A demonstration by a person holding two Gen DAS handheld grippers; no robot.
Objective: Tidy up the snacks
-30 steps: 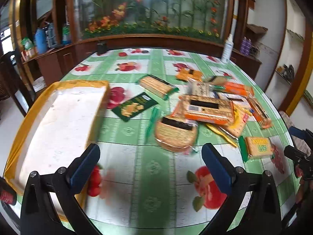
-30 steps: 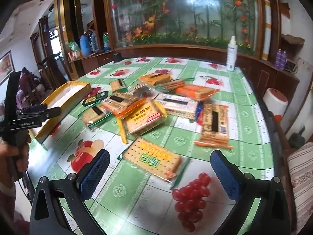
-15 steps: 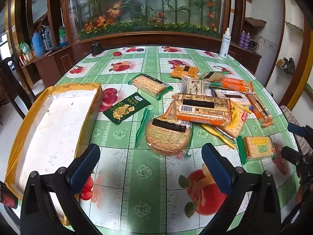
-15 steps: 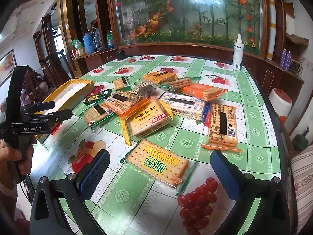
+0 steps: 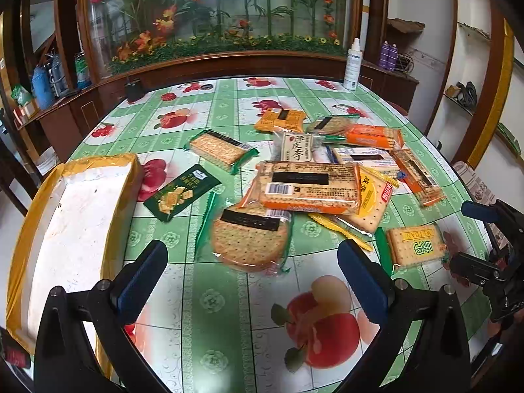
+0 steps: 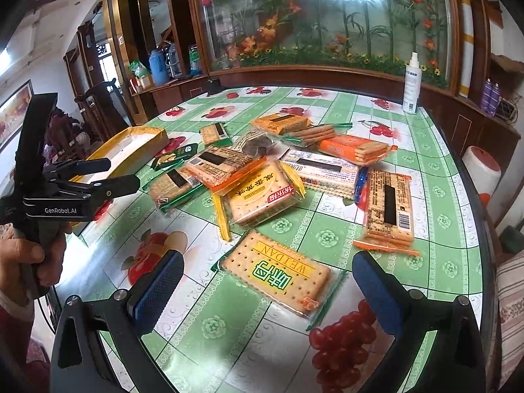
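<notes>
Snacks lie in a loose heap on the fruit-print table (image 5: 216,298), seen first from the left wrist. The left gripper (image 5: 252,270) hangs above the cloth with its blue fingers (image 5: 140,278) spread wide and nothing between them. Just ahead of the gap lies a round cracker pack (image 5: 250,239). Beyond it an orange-edged pack (image 5: 308,186) rests on top of a yellow pack (image 5: 371,203). Ahead of the left finger lies a dark green packet (image 5: 181,191), and outside that finger stands a yellow-walled tray (image 5: 19,239) with a white floor. Outside the right finger lies the WEIDAN pack (image 5: 414,245), with the right gripper (image 5: 471,239) just past it.

From the right wrist, the right gripper (image 6: 267,281) also has its blue fingers (image 6: 376,286) spread, holding nothing. The WEIDAN pack (image 6: 278,273) lies flat on the table (image 6: 209,324) between and just ahead of them, untouched. Ahead of the right finger lies an orange barcode pack (image 6: 388,208). The heap sits further ahead, the yellow pack (image 6: 262,193) nearest. Far outside the left finger a hand (image 6: 24,262) holds the left gripper (image 6: 114,177), with the tray (image 6: 137,134) beyond it.
</notes>
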